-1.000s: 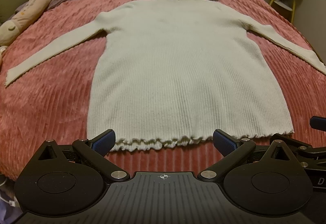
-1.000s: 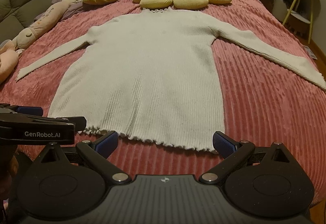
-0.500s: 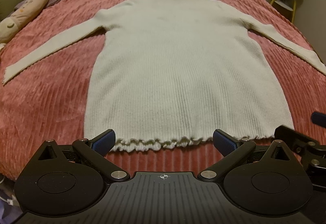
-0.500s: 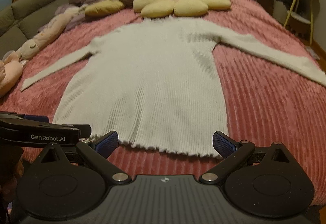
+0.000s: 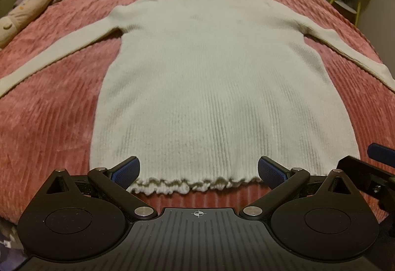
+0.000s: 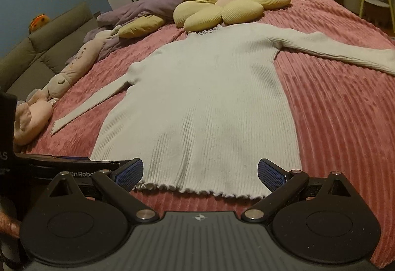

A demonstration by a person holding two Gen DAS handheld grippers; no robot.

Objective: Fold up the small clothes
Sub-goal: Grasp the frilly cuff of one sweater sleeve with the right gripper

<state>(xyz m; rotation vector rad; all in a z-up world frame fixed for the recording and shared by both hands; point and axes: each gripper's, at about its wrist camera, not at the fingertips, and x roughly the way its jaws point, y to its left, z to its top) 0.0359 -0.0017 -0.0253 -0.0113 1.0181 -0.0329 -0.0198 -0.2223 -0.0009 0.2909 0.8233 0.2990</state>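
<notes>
Sweater (image 5: 217,88) flat, hem nearest, collar farthest

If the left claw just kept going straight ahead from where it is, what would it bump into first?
Most likely the frilly hem of the white sweater, which lies flat on the pink bedspread between the left gripper's open fingers. Height above the bed is unclear.

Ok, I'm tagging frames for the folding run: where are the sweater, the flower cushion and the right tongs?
sweater (image 5: 217,88), left wrist view, middle of the ribbed body.
flower cushion (image 6: 229,3), right wrist view, its pink centre.
right tongs (image 6: 200,172), right wrist view, midway between the blue tips, open.
</notes>
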